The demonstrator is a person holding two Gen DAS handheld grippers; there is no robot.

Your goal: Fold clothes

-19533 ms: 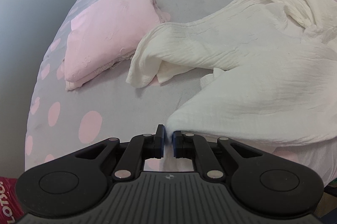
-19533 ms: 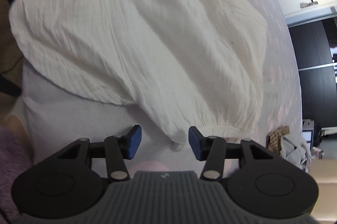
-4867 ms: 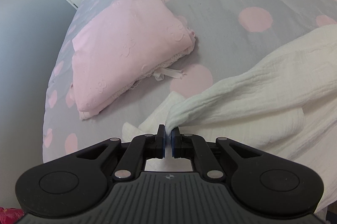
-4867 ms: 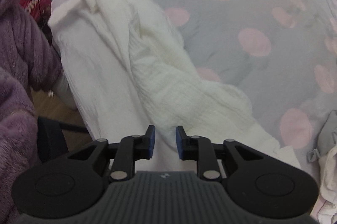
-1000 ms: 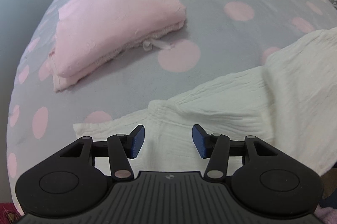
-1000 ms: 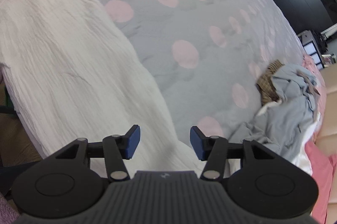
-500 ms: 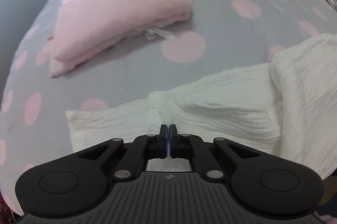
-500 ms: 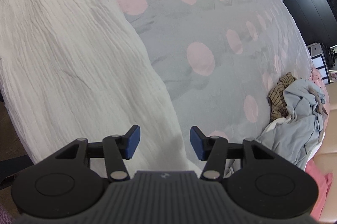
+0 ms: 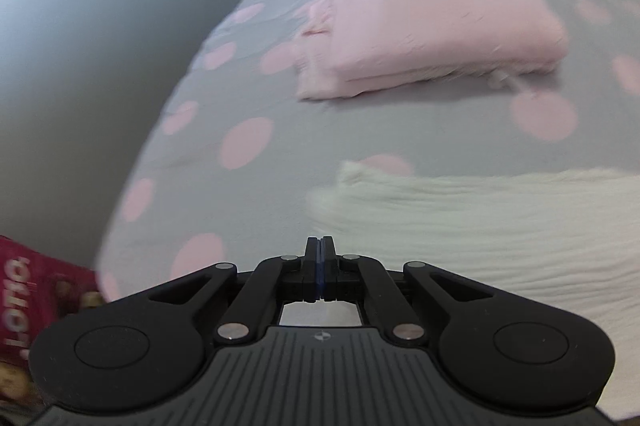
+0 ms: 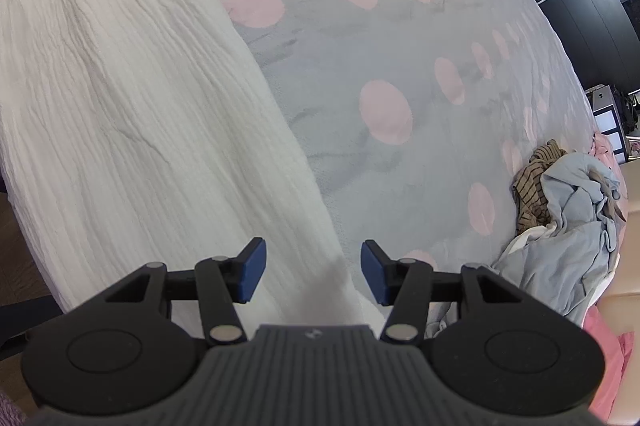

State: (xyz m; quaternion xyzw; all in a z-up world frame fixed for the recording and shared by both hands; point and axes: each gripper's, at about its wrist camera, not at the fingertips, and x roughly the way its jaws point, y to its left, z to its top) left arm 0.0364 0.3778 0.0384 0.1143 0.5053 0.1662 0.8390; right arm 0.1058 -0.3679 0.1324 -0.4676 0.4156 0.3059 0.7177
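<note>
Two grippers: one per wrist view, both over the bed.
Left gripper: jaws pressed flat together, blue pads meeting; no cloth visible between the tips, so any hold on fabric cannot be told.
Right gripper: jaws spread wide, nothing between them, poised above the near edge of the cloth.
White garment: crinkled cream fabric, spread flat; in the right wrist view runs from 11 o'clock down to 6 o'clock, passing under the gap between the fingers. In the left wrist view fills 3 to 5 o'clock, its blurred corner just beyond the tips toward 1 o'clock.
Pink garment: folded stack, at 1 o'clock in the left wrist view, well apart from the white cloth; frame motion-blurred.
Bedspread: grey with pink dots, under everything.
Clothes pile: blue-grey and brown-striped items heaped at 3 o'clock in the right wrist view, near the bed edge.
Red package: at 8 o'clock, left wrist view, off the bed.
</note>
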